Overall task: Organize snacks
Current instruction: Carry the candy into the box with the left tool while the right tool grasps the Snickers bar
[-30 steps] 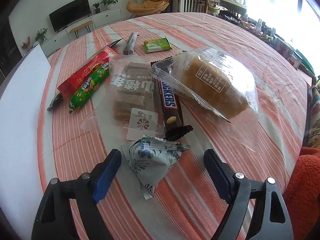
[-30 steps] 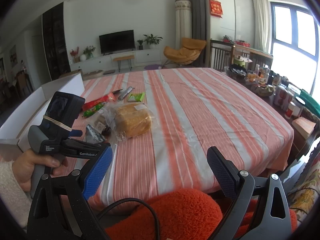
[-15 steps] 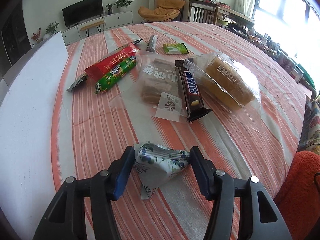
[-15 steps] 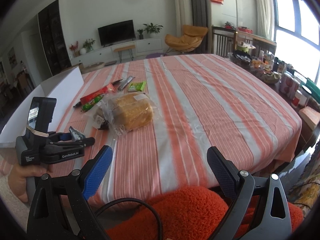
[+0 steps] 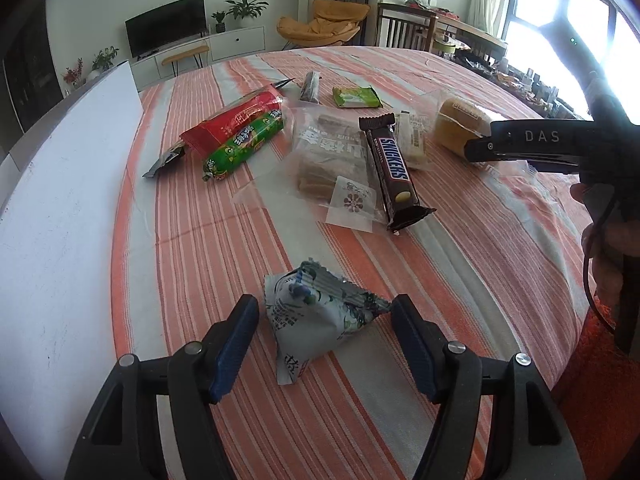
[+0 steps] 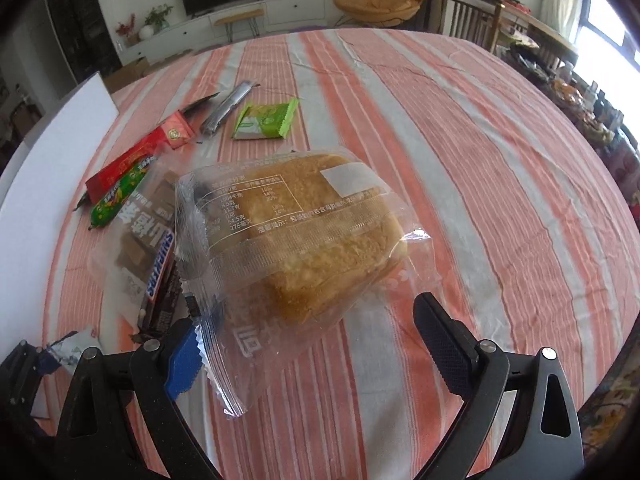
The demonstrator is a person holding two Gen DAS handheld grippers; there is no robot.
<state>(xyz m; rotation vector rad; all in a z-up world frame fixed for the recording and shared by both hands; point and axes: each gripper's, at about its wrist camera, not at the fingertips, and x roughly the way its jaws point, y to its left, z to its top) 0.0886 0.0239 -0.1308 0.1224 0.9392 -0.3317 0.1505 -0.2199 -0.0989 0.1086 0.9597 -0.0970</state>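
Left hand-held gripper (image 5: pixel 322 334) jaws just reopened, straddling but not pinching the pale snack packet (image 5: pixel 316 316) on the striped surface (image 5: pixel 460 248); right hand-held gripper (image 6: pixel 308 340) open, bagged bread (image 6: pixel 304 236) dead ahead, long axis crosswise, wrapper edge at its left pad.

A pale blue-printed packet (image 5: pixel 320 316) lies crumpled near the counter's edge; beyond it a Snickers bar (image 5: pixel 392 168) rests on a clear wafer pack (image 5: pixel 328 156). A bagged bread loaf (image 6: pixel 304 236) lies beside them.

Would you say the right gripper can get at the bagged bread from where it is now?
Probably yes. The right gripper is open, with the bagged bread lying directly ahead and its clear wrapper already between the fingers. Nothing lies on top; only the Snickers bar crowds its left side.
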